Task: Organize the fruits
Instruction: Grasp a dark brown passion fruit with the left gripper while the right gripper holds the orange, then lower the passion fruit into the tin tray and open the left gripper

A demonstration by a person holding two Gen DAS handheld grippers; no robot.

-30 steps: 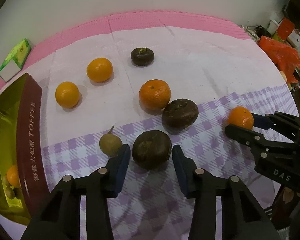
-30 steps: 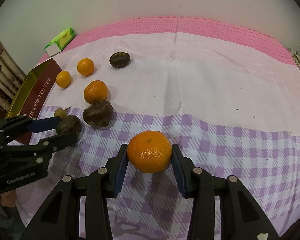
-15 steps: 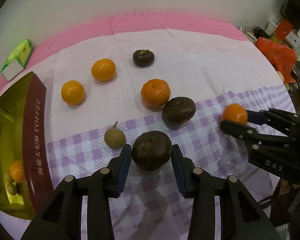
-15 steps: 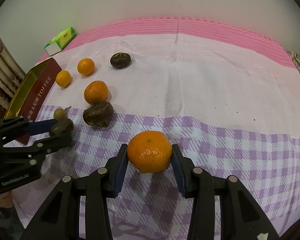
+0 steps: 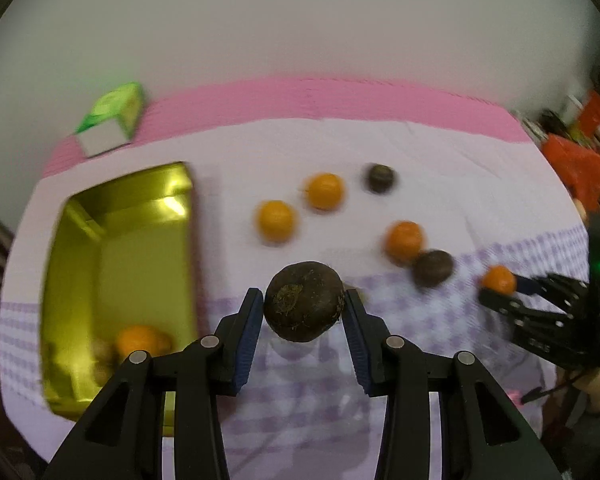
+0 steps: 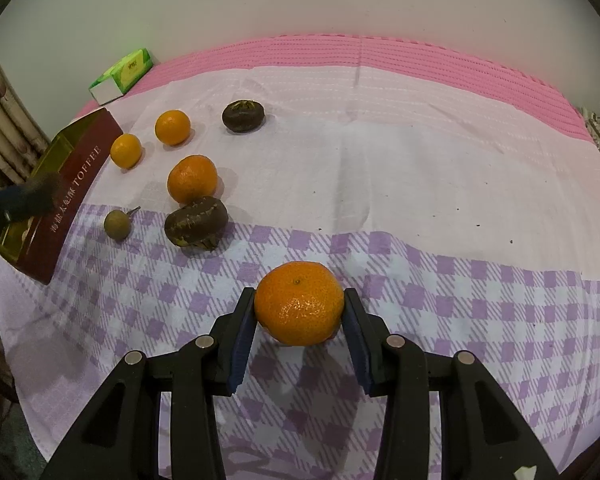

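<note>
Pink-edged cloth with a lilac check covers the table, and the gold toffee tin lies open to the left of my left gripper, nearer to it than to my right gripper. Left jaws are clenched on a dark brown fruit, lifted clear of the cloth, so I judge the coming move is a swing leftward over the tin's rim. Right jaws grasp a mandarin down on the checked part, well apart from the tin.
</note>
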